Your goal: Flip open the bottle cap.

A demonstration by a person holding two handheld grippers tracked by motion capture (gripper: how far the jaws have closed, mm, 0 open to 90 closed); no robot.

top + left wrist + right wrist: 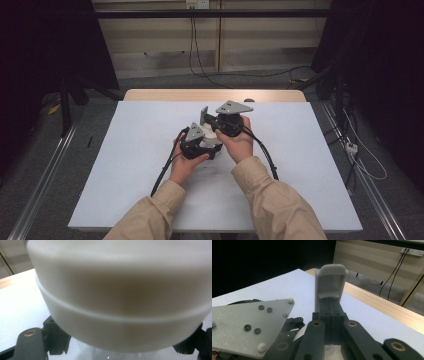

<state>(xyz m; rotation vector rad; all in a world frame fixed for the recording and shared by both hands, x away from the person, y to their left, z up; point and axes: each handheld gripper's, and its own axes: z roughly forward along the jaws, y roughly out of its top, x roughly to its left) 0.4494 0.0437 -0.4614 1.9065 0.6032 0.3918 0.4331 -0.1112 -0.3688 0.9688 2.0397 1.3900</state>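
Bench point(125, 165): white top, pale wood edge. Left gripper point(200, 142) and right gripper point(227, 122): black bodies, grey plates. Lid point(120, 295): cream-white, blurred, apparently over clear glass. Sleeves point(270, 200): beige. Jaws: black with pale grey tips.

table point(150, 95): wood | cover: white sheet point(125, 165) lies on top

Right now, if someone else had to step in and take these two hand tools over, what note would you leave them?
Left gripper: shut, with the white container tight against its jaws; a firm grip cannot be confirmed.
Right gripper: shut on nothing, raised just beside the left one.
Things: the container sits between both hands over the middle of the white table; a clear part shows beneath its white band.
Done: container brought to the left gripper.
Left: probably working on it with the right gripper, which must open first.
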